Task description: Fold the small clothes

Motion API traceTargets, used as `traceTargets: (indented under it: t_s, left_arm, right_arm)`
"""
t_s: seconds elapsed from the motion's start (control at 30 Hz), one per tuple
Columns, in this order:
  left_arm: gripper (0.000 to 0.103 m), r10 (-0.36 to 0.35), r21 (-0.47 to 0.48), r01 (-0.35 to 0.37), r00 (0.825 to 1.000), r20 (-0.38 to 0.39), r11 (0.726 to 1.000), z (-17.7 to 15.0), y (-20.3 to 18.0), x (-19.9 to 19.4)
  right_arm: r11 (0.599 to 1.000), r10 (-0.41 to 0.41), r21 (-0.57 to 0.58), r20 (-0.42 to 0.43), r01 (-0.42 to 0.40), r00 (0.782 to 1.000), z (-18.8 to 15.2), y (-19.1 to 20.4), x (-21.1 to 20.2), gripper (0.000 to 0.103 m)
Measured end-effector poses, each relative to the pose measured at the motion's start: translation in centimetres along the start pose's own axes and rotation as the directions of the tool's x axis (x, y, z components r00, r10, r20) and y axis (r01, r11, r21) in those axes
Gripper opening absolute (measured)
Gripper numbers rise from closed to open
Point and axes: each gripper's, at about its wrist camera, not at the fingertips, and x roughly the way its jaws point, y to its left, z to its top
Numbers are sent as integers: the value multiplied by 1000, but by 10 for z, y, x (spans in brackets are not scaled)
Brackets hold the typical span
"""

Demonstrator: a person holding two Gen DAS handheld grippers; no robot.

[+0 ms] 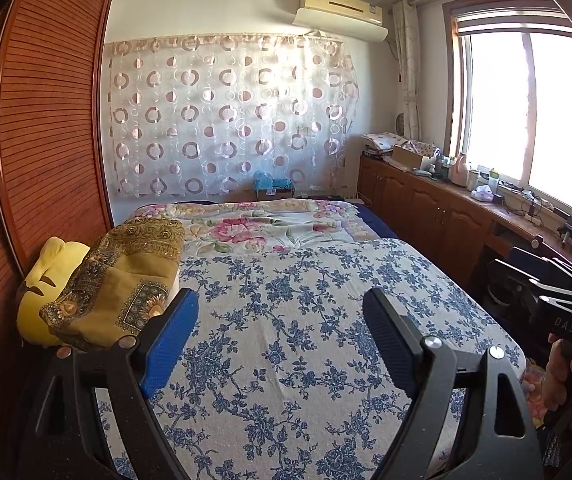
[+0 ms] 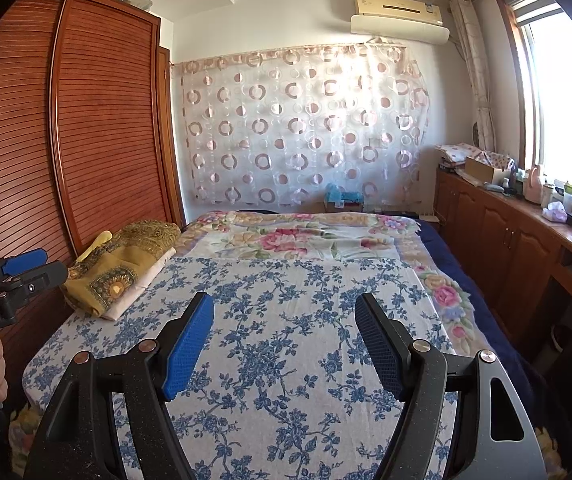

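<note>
Left claw (image 1: 279, 344) and right claw (image 2: 283, 344) side by side, tilted down over bed (image 2: 286, 304), jaws wide, empty.

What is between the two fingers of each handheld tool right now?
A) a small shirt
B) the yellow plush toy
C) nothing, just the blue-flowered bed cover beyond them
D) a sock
C: both the left tool and the right tool stand open and empty above the blue-flowered bed cover.
</note>
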Motion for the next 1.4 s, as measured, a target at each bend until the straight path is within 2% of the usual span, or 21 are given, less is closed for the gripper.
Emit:
traceTargets:
  t_s: [1.4]
  left_arm:
    - [85, -1, 2, 1, 1000, 4, 1000, -4, -1, 0]
  right_arm:
    - [1000, 8, -1, 7, -8, 1000, -4, -17, -1, 75]
